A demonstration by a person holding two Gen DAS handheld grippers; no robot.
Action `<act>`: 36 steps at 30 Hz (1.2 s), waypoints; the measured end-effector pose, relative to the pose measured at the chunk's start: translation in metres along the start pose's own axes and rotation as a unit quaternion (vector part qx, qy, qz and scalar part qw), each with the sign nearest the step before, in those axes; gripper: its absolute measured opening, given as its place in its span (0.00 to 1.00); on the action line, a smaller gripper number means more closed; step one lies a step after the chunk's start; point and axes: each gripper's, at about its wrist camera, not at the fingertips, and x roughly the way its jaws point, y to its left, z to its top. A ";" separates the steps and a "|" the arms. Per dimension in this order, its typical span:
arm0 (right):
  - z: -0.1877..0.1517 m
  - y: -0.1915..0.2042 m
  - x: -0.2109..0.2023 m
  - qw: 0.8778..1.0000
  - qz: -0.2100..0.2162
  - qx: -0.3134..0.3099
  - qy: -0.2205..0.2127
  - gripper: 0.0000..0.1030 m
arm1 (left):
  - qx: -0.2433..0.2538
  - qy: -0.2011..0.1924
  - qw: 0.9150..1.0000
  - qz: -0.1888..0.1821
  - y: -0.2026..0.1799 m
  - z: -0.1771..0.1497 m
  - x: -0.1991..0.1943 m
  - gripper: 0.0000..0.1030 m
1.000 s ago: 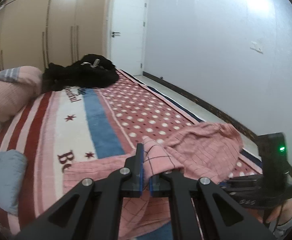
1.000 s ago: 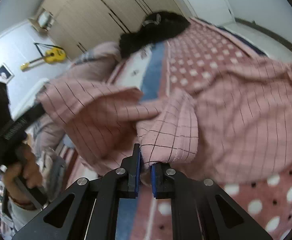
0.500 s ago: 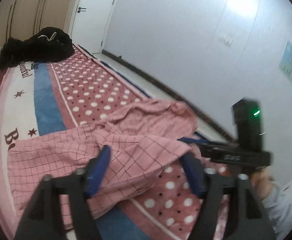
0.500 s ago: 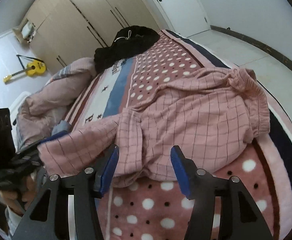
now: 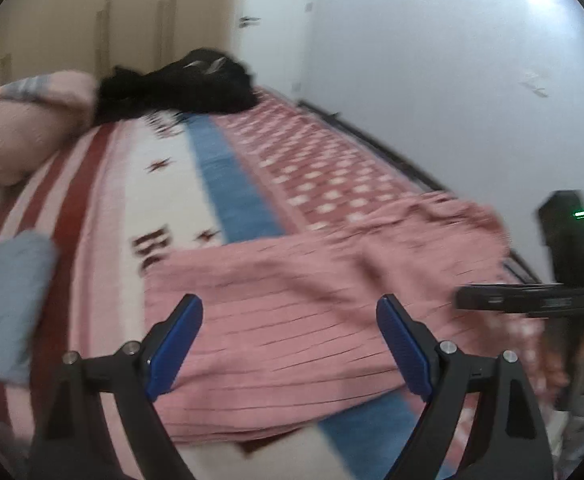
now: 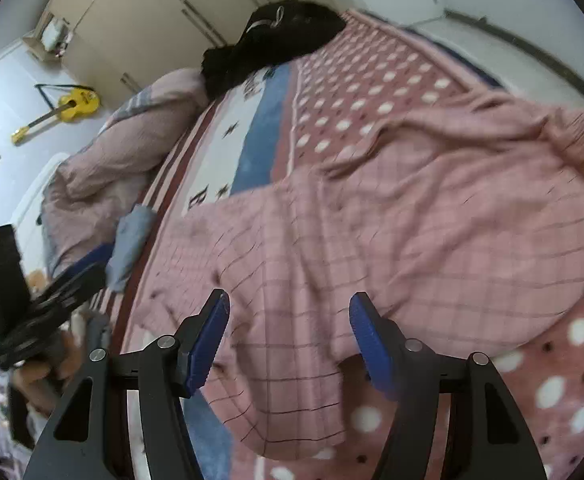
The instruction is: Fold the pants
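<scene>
Nearest in each wrist view are the blue pads, and both sets stand wide apart with nothing between them: the left gripper (image 5: 289,344) and the right gripper (image 6: 287,340) hover over the cloth, holding none of it.

Just beyond them lie the pink checked pants (image 6: 392,220), spread across the near part of the bed cover (image 5: 227,184), one layer seemingly lapped over another, with loose ridges running toward the gathered waistband at the far right of the right wrist view. The near hem bulges and curls under the right gripper's pads (not flat at all). The risk here, I judge, is in the next grab: closing on a ridge could pick up only the top layer, so the fold would drag the layer beneath askew. The soft plush cover could also be pinched along with the hem.

To the near left a small grey-blue cloth (image 5: 7,304) lies close to the pants' left edge; a wide sweep of the left gripper might snag it. Both views are smeared by motion, so exact edges are hard to place, and a misjudged corner would give a crooked fold.

Farther off, the pink quilt (image 6: 123,156) and the black garment heap (image 5: 175,88) sit well apart from the work.
</scene>
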 end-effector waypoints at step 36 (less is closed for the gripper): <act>0.031 0.051 0.008 0.975 -0.141 -0.130 -0.107 0.34 | -0.043 -0.003 0.998 0.035 0.045 -0.027 0.013 0.84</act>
